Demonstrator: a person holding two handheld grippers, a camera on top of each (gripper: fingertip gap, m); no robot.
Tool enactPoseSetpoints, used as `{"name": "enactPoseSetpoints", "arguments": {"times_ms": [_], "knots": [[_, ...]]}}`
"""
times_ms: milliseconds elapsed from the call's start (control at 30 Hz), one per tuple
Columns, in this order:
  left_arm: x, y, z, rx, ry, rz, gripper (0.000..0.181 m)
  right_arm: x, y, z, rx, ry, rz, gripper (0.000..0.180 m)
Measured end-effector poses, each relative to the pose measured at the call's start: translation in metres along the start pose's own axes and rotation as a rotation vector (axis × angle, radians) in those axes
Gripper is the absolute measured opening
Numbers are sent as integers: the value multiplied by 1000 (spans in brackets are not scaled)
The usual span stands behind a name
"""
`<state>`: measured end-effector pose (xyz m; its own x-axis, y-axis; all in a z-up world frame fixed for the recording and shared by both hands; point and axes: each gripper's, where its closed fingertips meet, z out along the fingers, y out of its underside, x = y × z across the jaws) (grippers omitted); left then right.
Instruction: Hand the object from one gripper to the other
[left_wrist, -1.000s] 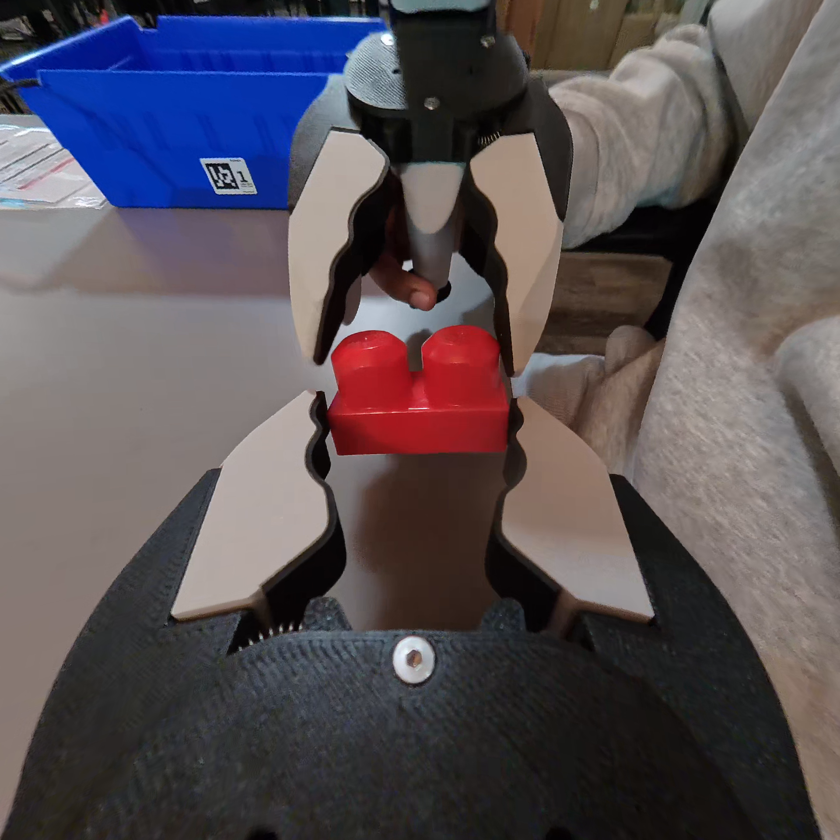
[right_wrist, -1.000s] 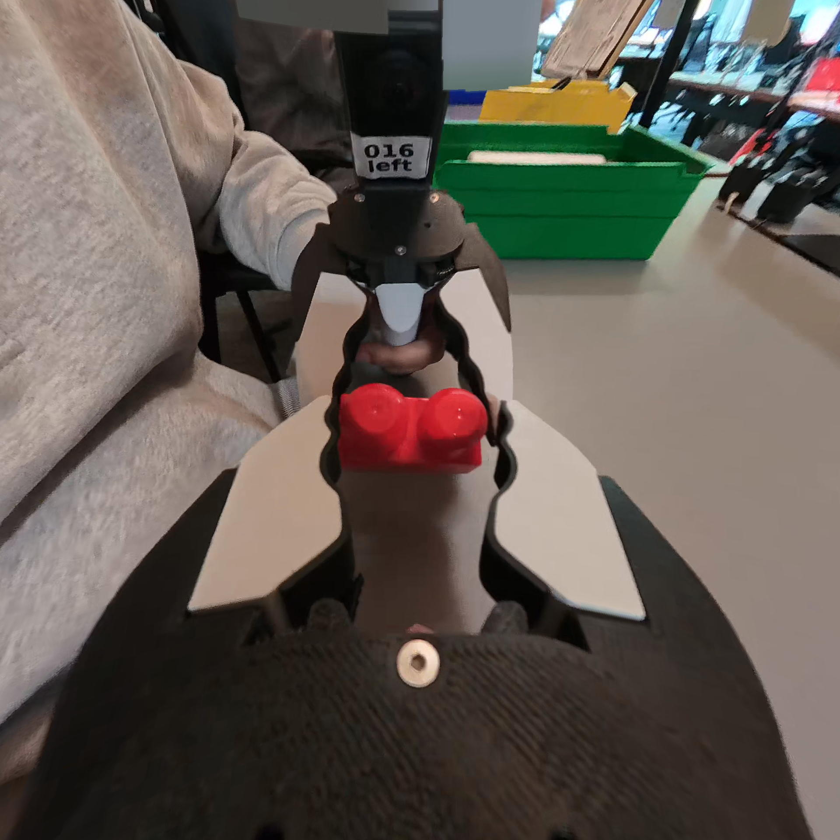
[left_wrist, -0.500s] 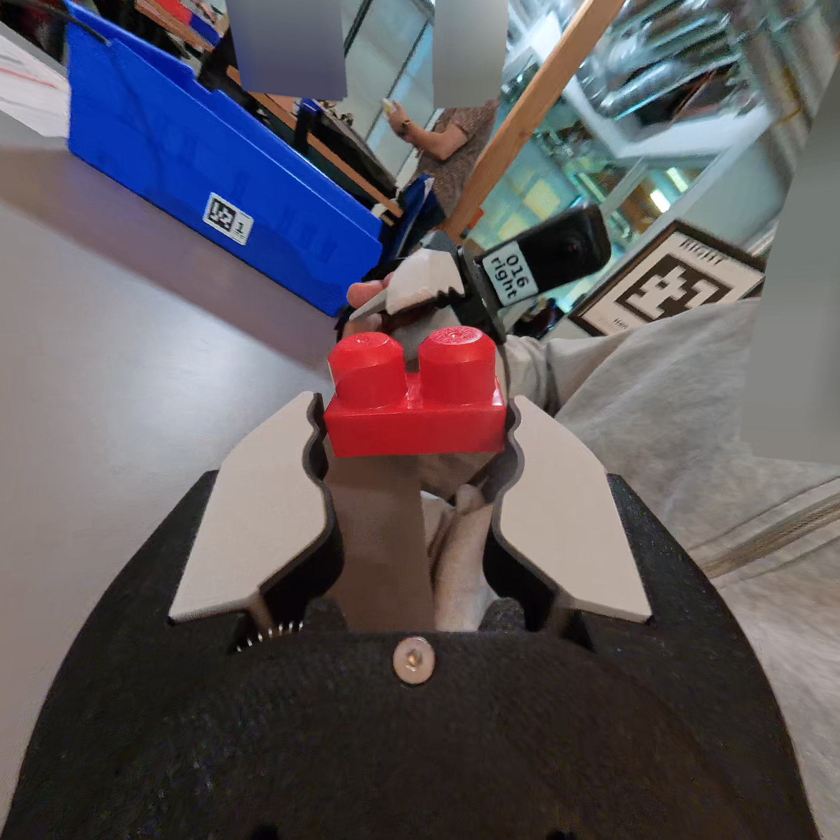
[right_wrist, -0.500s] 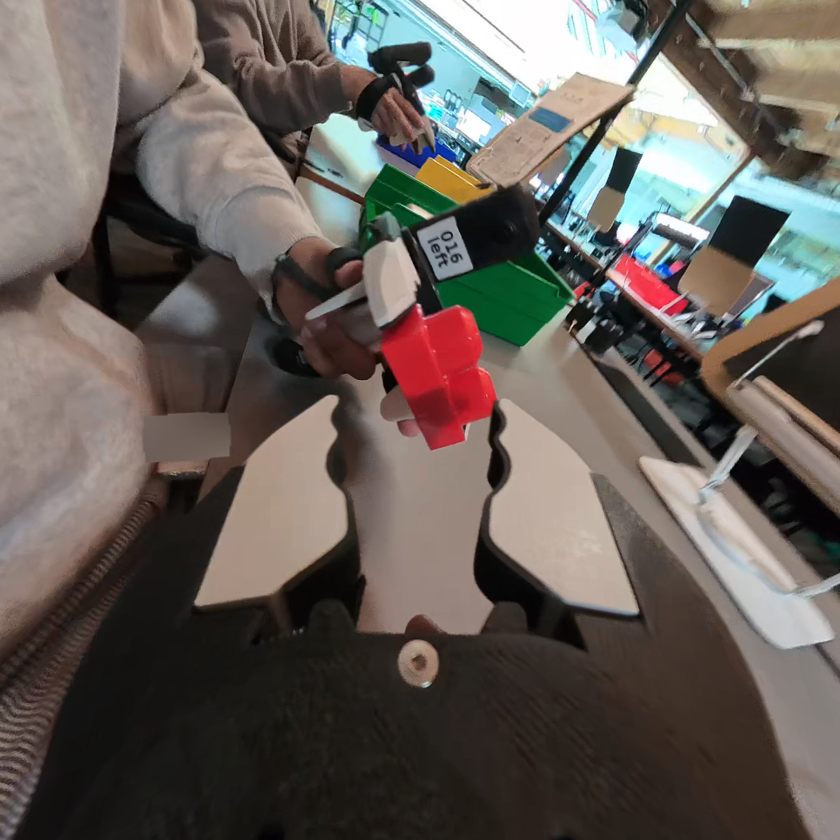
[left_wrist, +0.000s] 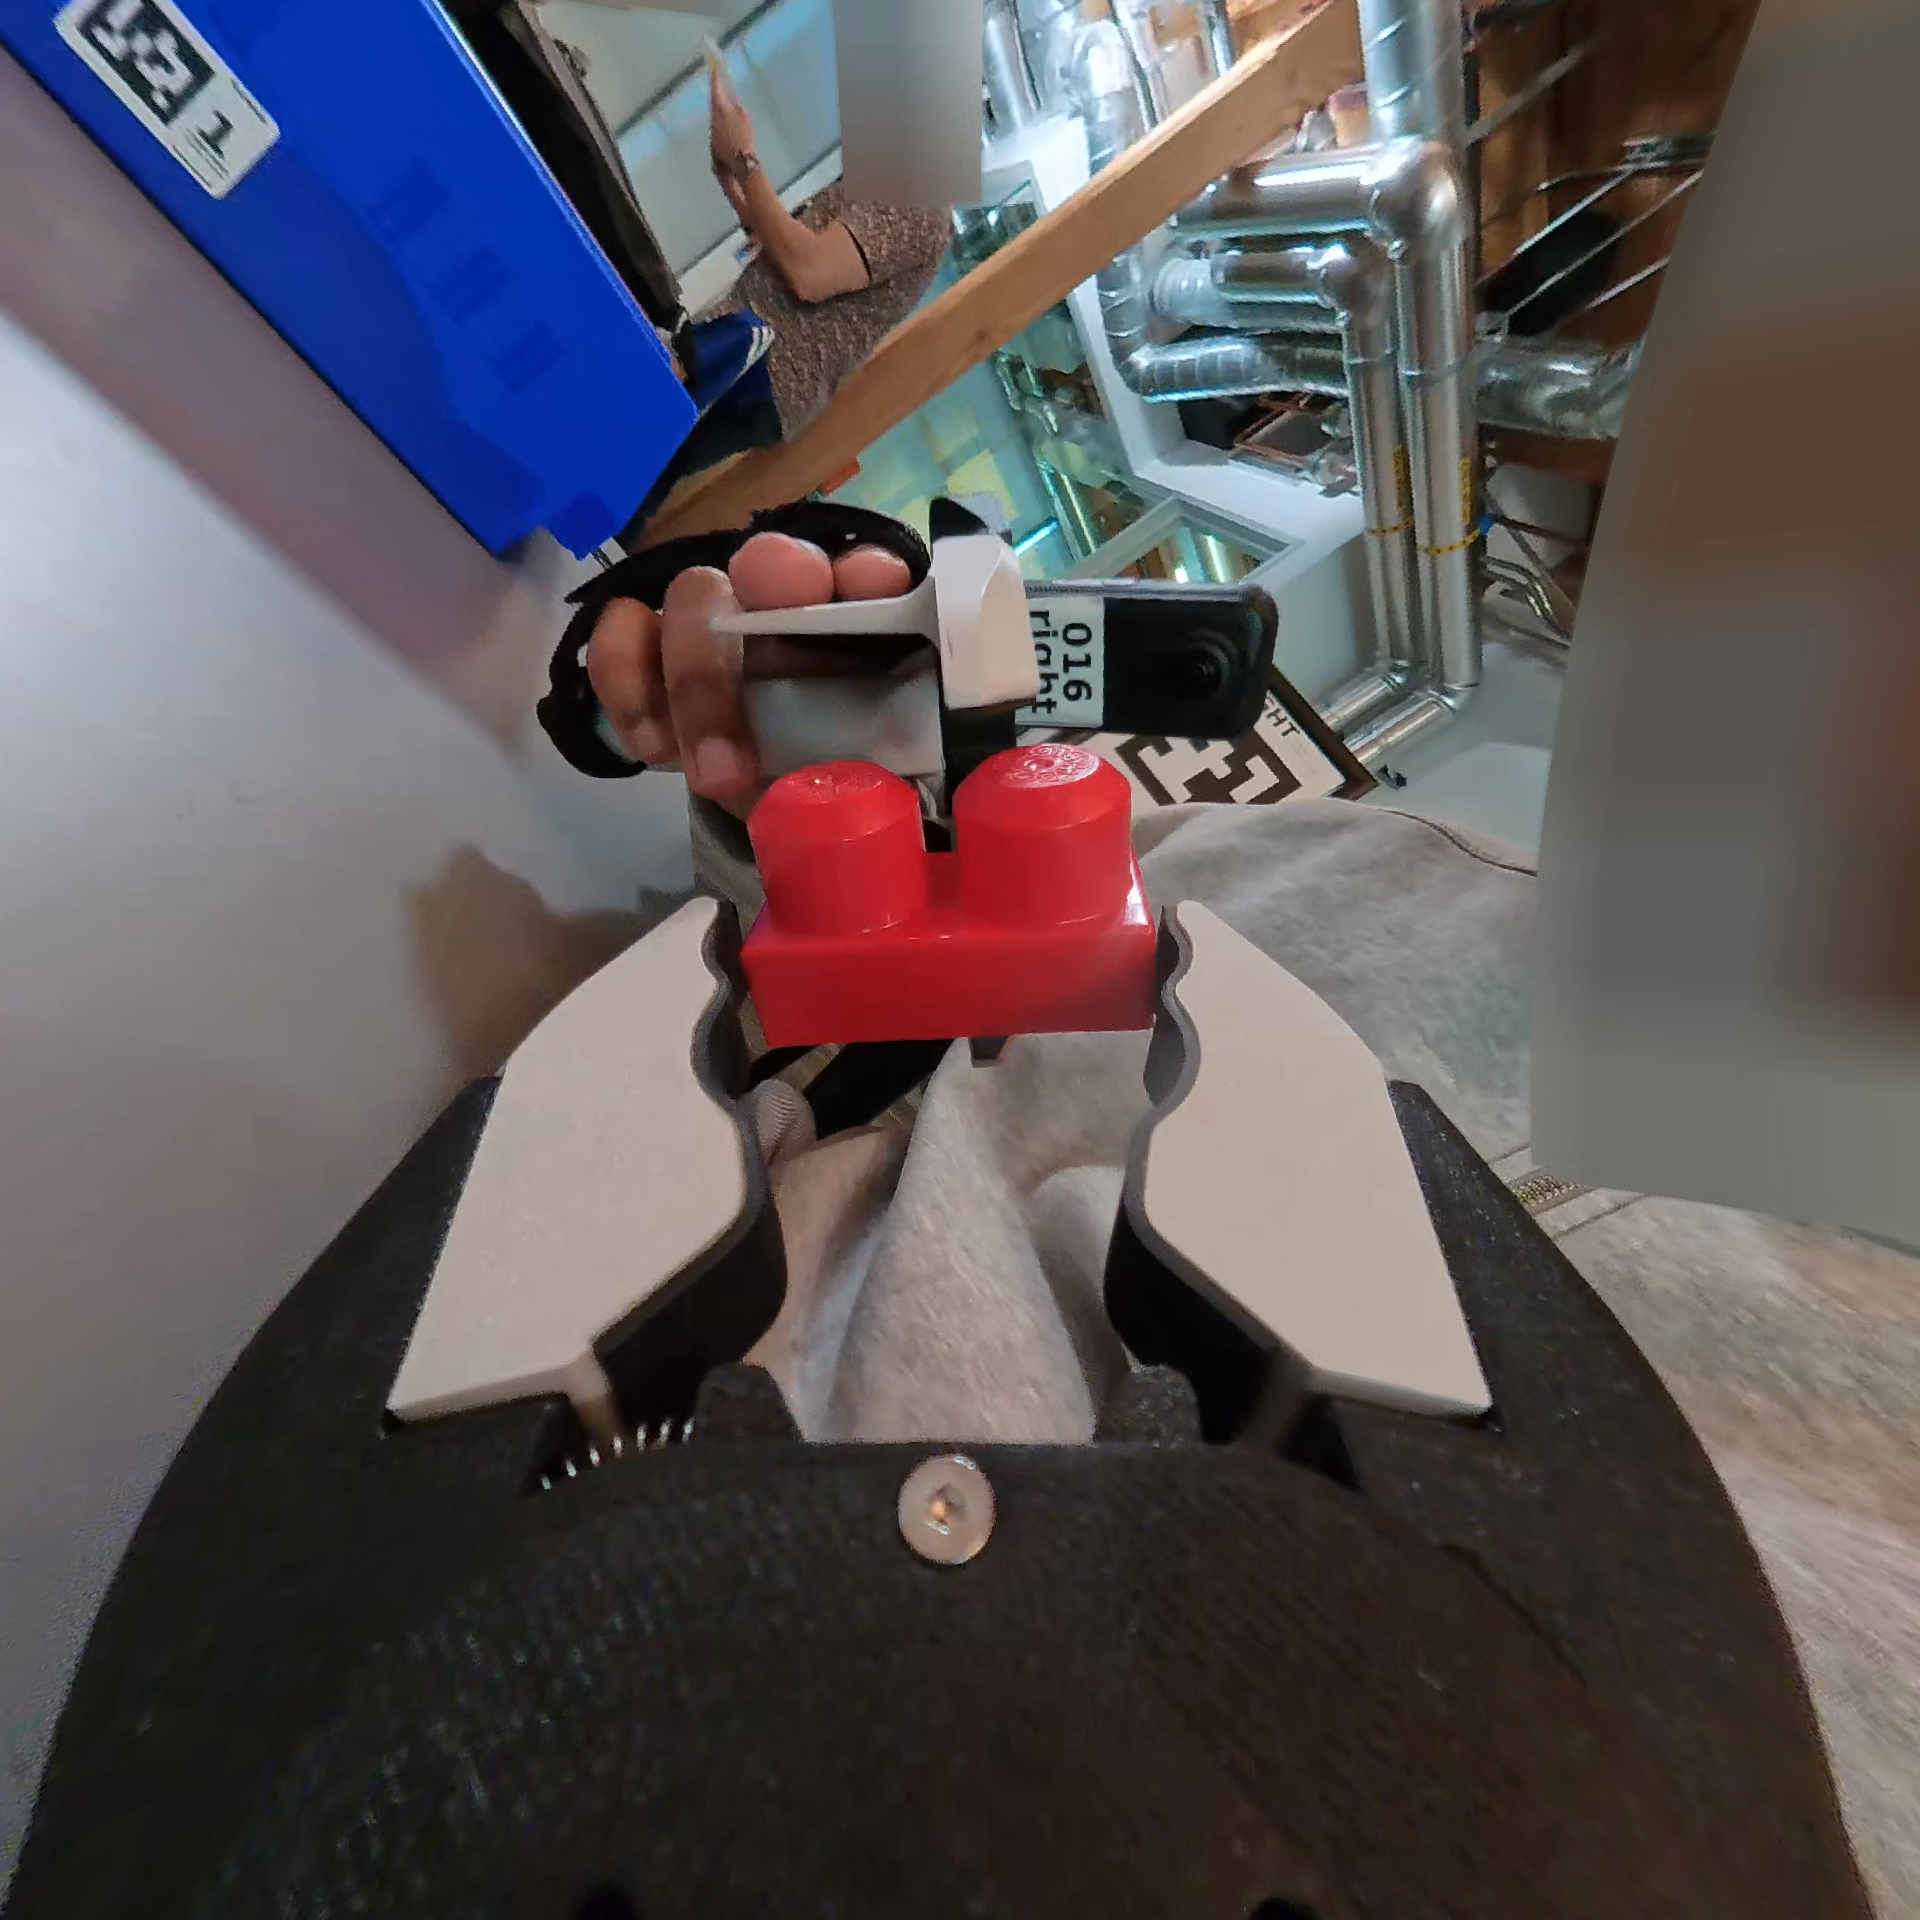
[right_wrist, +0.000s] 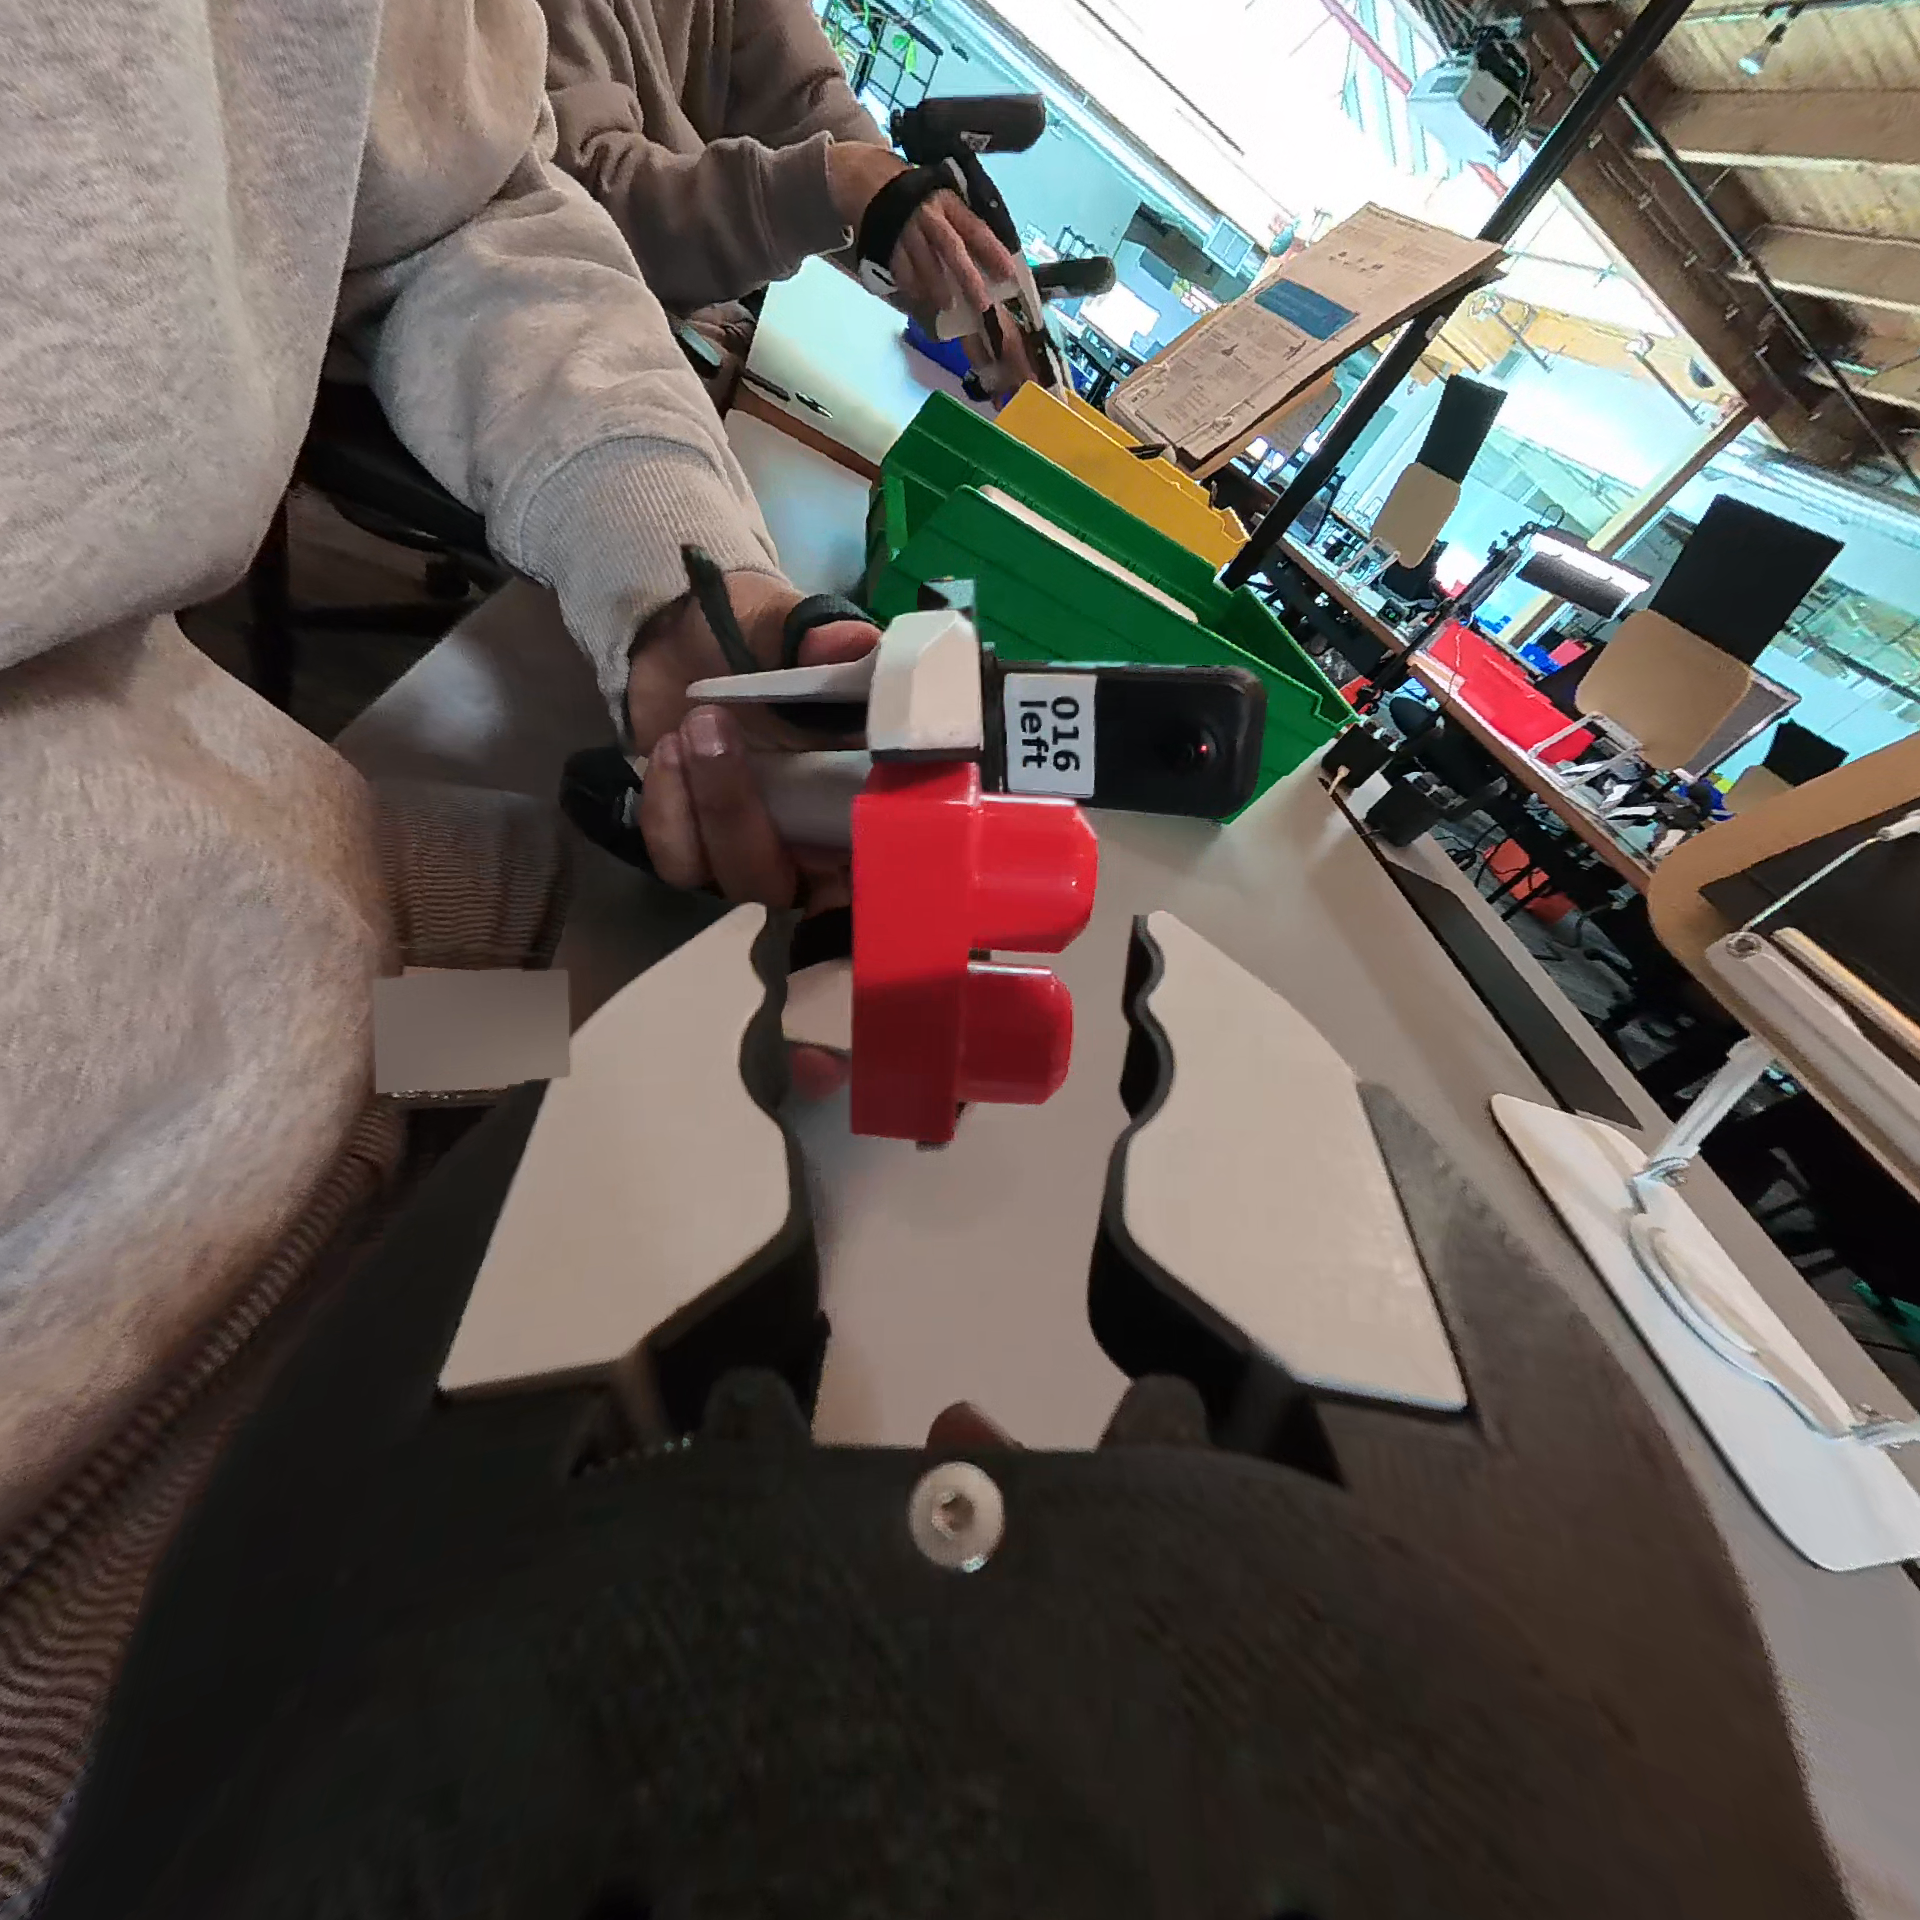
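Left tongs (left_wrist: 948, 935) are clamped on the red block (left_wrist: 948, 914), gripping its two short ends, studs pointing away from the camera. Block's up in the air off the counter (right_wrist: 1299, 935), sitting right between the tips of the right tongs (right_wrist: 948, 997), which are spread apart and not touching it.

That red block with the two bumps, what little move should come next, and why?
Probably the right tool should close on the red block. The block sits between its two spread fingers with gaps on both sides, while the left tool grips the block at its ends. Until the right one closes, the left likely should not let go.
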<state>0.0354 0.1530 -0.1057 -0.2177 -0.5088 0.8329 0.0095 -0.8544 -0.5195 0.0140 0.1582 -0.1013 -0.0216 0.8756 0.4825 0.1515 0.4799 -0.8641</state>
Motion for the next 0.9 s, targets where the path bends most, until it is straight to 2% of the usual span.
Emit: {"name": "enactPoseSetpoints", "arguments": {"times_ms": [333, 667, 900], "knots": [[-1, 9, 5, -38, 20, -56, 76, 0, -5, -2, 47, -34, 106, 59], [-6, 11, 8, -25, 11, -107, 76, -7, 0, 4, -1, -55, 103, 48], [-9, 10, 9, 4, 7, -162, 76, -6, 3, 7, -23, -44, 161, 49]]}}
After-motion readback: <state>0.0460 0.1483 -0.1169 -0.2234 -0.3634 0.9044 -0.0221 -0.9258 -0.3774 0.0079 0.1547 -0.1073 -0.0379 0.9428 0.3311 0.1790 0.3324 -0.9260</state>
